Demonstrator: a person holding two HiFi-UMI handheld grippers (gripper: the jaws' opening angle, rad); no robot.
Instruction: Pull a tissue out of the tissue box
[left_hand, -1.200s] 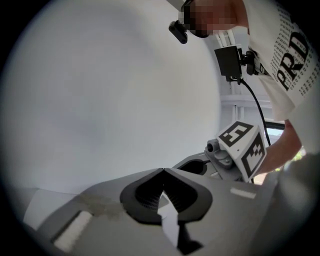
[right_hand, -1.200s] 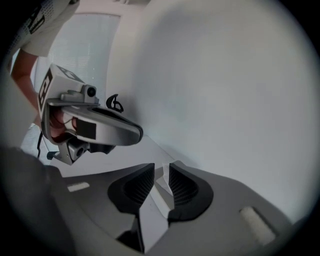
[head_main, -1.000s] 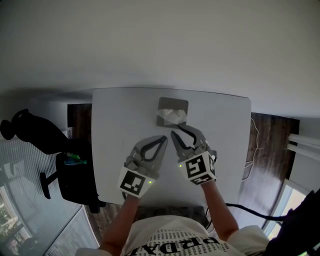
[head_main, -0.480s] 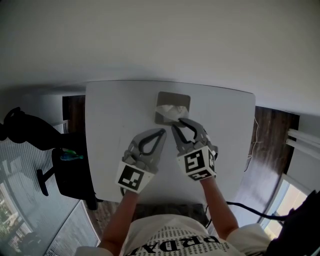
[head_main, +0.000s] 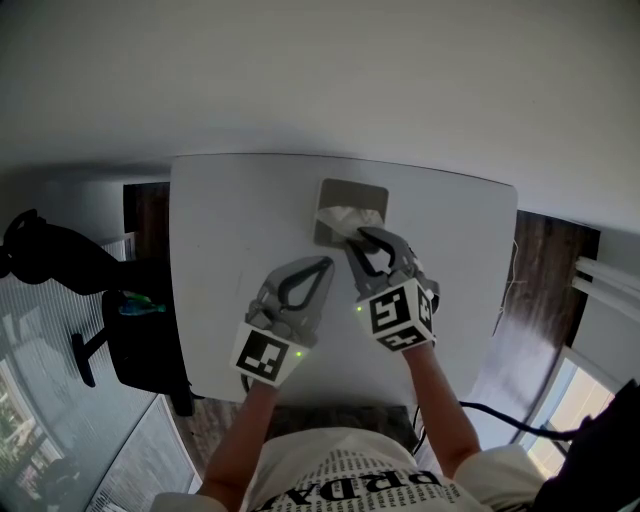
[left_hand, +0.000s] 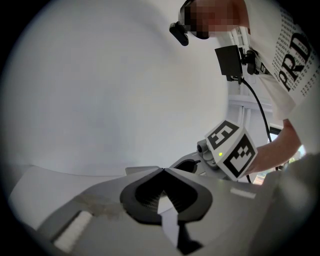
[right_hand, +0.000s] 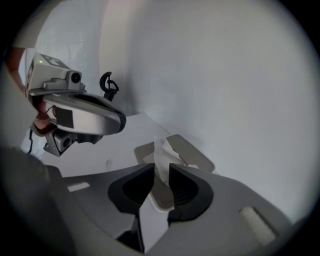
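The right claw (head_main: 358, 238) is hovering at the near edge of the low, flat grey tissue box (head_main: 352, 190), which is sitting toward the far side of the white tabletop (head_main: 230, 220). Its jaws are standing a narrow gap apart and gripping nothing. The crumpled white tissue (head_main: 345, 217) is showing through that gap, apparently lined up so that a small squeeze can catch it. The left claw (head_main: 326, 264) is hanging just beside it, jaws pressed together on nothing, probably to be out of the way. The tissue (right_hand: 161, 149) is poking upright from the box's top opening as a soft, creased peak, looking thin and easily torn.
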